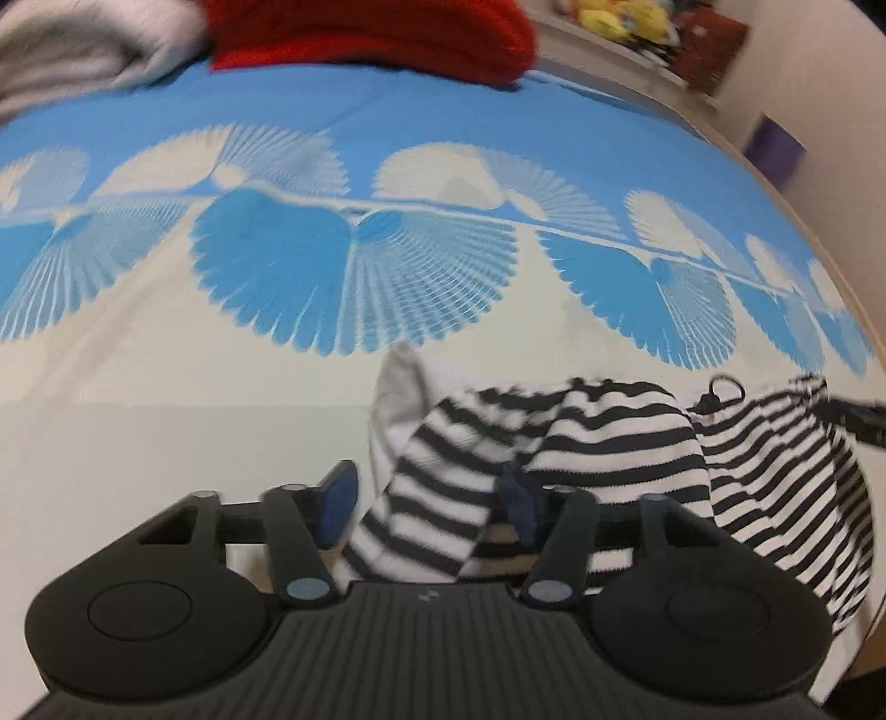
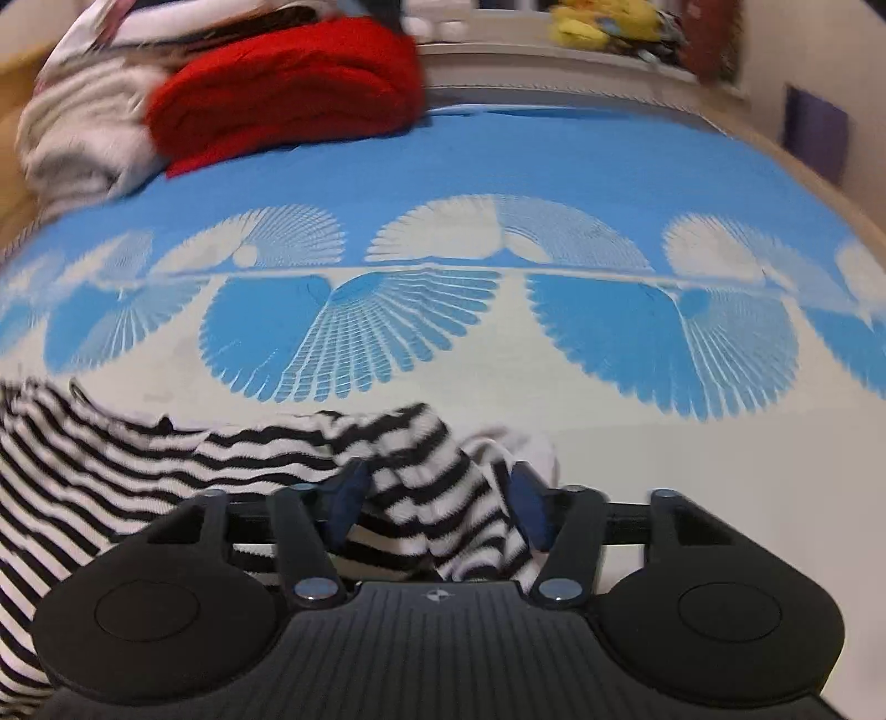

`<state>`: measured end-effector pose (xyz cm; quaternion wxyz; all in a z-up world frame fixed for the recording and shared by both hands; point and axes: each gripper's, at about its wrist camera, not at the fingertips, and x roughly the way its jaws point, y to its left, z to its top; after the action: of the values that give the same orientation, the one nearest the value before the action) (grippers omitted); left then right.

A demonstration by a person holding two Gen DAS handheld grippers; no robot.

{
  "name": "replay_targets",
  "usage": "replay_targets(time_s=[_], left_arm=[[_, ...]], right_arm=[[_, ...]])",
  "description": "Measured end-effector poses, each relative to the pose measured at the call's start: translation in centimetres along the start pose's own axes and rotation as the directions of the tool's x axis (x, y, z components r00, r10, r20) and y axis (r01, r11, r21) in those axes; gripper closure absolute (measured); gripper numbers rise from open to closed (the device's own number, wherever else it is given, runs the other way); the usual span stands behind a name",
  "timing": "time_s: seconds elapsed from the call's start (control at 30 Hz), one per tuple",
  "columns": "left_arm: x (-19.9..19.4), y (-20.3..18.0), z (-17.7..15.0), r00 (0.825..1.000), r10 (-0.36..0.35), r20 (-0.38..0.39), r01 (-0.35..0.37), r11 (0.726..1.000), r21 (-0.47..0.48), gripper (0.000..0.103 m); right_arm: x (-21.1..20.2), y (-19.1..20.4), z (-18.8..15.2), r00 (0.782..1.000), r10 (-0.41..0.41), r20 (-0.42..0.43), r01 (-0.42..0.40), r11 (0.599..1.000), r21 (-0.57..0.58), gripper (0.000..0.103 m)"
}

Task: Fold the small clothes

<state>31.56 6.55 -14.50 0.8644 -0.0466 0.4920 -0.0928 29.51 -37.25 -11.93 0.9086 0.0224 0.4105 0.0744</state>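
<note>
The striped garment [image 1: 620,443], black and white, lies bunched at the lower right of the left wrist view and spreads across the lower left and centre of the right wrist view [image 2: 166,471], resting on the pale near part of the bedspread. A small black loop [image 1: 726,386] shows at its upper edge in the left wrist view, and a bit of plain white fabric [image 1: 401,387] pokes out beside the stripes.

The bedspread [image 1: 387,122] fills most of both views, blue toward the top of the frame and cream toward the bottom, with a band of fan-shaped prints [image 2: 354,332] running across the middle. At the upper left of the right wrist view sits a red knitted bundle [image 2: 288,83], touching a pale grey-white bundle [image 2: 77,138] further left. A yellow plush toy [image 2: 603,22] rests on a ledge at the top right, with a purple object [image 2: 817,133] near the right edge.

The left tool [image 1: 426,504] sits at the bottom centre of its view, its blue pads [image 1: 339,501] spread apart with a fold of striped cloth hanging between them; a firm pinch cannot be confirmed. The right tool [image 2: 437,501] likewise has striped cloth between its separated blue pads [image 2: 526,501], and the motion blur leaves its grip unclear.
</note>
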Motion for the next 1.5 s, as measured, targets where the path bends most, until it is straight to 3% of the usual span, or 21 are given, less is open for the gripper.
replay_targets(time_s=[0.03,0.1,0.2,0.3,0.33,0.37,0.43,0.5,0.6,0.73,0.8,0.87,0.97,1.03,1.13,1.23,1.3,1.33,1.37,1.43,1.5], left_arm=[[0.3,-0.2,0.2,1.0,0.006,-0.001,-0.006,1.0,0.02,0.102],[-0.3,0.1,1.0,0.997,0.05,0.066,-0.05,0.999,0.003,0.101],[-2.0,1.1,2.4,0.977,0.062,0.204,-0.044,0.995,-0.088,0.101],[-0.7,0.1,2.7,0.976,0.09,0.196,-0.077,0.995,-0.069,0.1],[0.7,-0.3,2.6,0.985,0.107,0.136,-0.102,0.994,-0.047,0.096],[1.9,-0.5,2.4,0.991,0.117,0.065,-0.115,0.993,-0.034,0.085],[3.3,-0.4,1.8,0.989,0.142,-0.05,-0.143,0.989,-0.029,0.076],[1.7,0.0,1.6,0.989,0.139,-0.042,-0.142,0.988,-0.056,0.075],[-2.6,1.3,1.7,0.997,0.071,-0.017,-0.073,0.989,-0.132,0.06],[-8.1,2.1,0.6,0.998,0.022,-0.067,-0.035,0.976,-0.213,0.06],[-10.1,2.4,-1.5,0.997,-0.01,-0.072,-0.006,0.974,-0.228,0.053],[-10.5,2.9,-3.8,0.998,-0.022,-0.064,0.008,0.975,-0.223,0.045],[-9.2,4.2,-7.7,0.994,-0.044,-0.103,0.016,0.967,-0.255,0.045],[-6.8,5.3,-9.0,0.956,-0.056,-0.288,-0.039,0.949,-0.312,0.053],[-7.1,5.4,-8.7,0.973,-0.07,-0.221,-0.004,0.949,-0.315,0.053],[-5.8,5.2,-9.8,0.95,-0.086,-0.3,-0.014,0.949,-0.314,0.053],[-5.3,4.4,-10.3,0.94,-0.055,-0.336,-0.035,0.966,-0.256,0.062],[-5.2,4.2,-10.3,0.94,-0.053,-0.336,-0.026,0.974,-0.226,0.089],[-5.4,3.8,-10.3,0.941,-0.051,-0.333,-0.012,0.983,-0.185,0.103],[-7.3,4.4,-9.5,0.972,0.024,-0.236,-0.065,0.983,-0.17,0.103],[-9.8,6.6,-8.8,0.994,0.001,-0.112,-0.036,0.951,-0.307,0.103]], right_arm=[[0.1,0.1,0.2,1.0,0.025,-0.007,-0.025,1.0,-0.007,0.094],[-0.2,0.1,1.0,0.999,0.02,0.026,-0.02,1.0,0.009,0.099],[-2.6,-1.1,2.9,0.983,0.011,0.185,-0.033,0.992,0.12,0.099],[-1.7,-0.3,3.2,0.978,-0.076,0.195,0.053,0.991,0.12,0.098],[-0.4,0.1,2.9,0.986,-0.09,0.14,0.075,0.992,0.106,0.097],[0.8,0.3,2.6,0.994,-0.085,0.073,0.077,0.992,0.102,0.094],[2.2,0.2,1.8,0.997,-0.074,-0.031,0.077,0.991,0.109,0.093],[0.7,-0.6,1.6,0.997,-0.067,-0.033,0.072,0.982,0.173,0.08],[-3.2,-2.0,1.5,0.999,-0.008,-0.033,0.016,0.964,0.265,0.061],[-8.3,-3.6,-0.1,0.998,0.027,-0.059,-0.006,0.947,0.321,0.06],[-9.7,-3.9,-1.9,0.996,0.015,-0.093,0.017,0.943,0.333,0.055],[-10.1,-4.3,-4.0,0.993,0.004,-0.116,0.037,0.938,0.346,0.052],[-9.2,-4.8,-7.5,0.981,0.009,-0.194,0.068,0.92,0.387,0.052],[-9.1,-5.2,-8.6,0.975,0.011,-0.22,0.087,0.898,0.431,0.053],[-8.5,-5.2,-9.5,0.968,0.01,-0.251,0.099,0.903,0.418,0.053],[-7.9,-5.1,-10.4,0.953,0.023,-0.303,0.108,0.906,0.41,0.056],[-8.2,-5.0,-10.6,0.955,0.035,-0.293,0.091,0.909,0.406,0.084],[-8.5,-5.0,-10.6,0.959,0.034,-0.282,0.087,0.911,0.402,0.09],[-9.1,-5.2,-10.7,0.965,0.033,-0.26,0.079,0.909,0.41,0.094],[-11.0,-5.9,-10.3,0.982,0.05,-0.18,0.04,0.886,0.463,0.095],[-12.8,-7.0,-10.4,0.992,0.038,-0.123,0.03,0.858,0.512,0.096]])
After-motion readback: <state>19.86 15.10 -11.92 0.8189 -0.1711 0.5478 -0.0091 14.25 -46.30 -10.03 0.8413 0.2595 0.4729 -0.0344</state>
